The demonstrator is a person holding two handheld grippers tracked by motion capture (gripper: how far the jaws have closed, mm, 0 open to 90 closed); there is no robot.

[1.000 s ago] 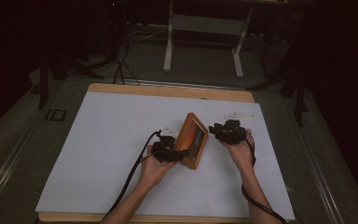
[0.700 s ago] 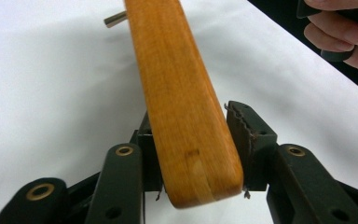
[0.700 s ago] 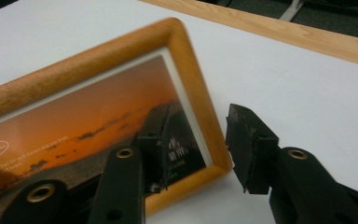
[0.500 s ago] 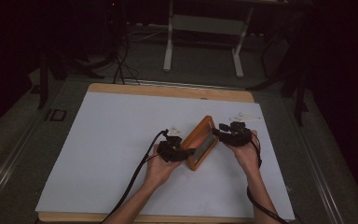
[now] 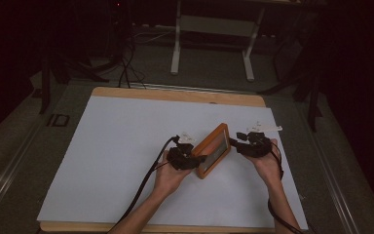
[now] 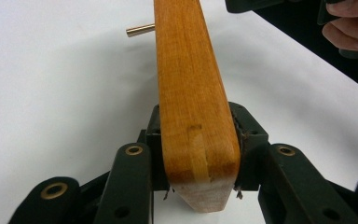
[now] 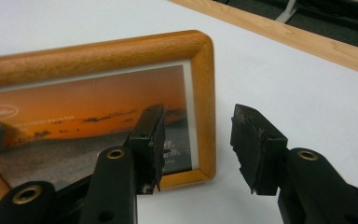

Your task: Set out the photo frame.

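The stiff, glass-fronted orange wooden picture frame (image 5: 213, 157), propped on the white table sheet (image 5: 117, 161), was clamped by the left gripper (image 6: 199, 154), its jaws having just closed on the sturdy rim, while the right gripper (image 7: 196, 140), just opened, was held empty.

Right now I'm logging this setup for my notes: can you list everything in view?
picture frame: one, orange-brown wood, sunset photo, standing on the sheet, mid-table
brass pin: one, behind the frame
sheet: one, white, covering the table
table: one, wooden edge
metal stand: one, pale, on the floor beyond
left gripper: one, black, jaws clamped on the frame's edge
right gripper: one, black, jaws open at the frame's corner
hands: two
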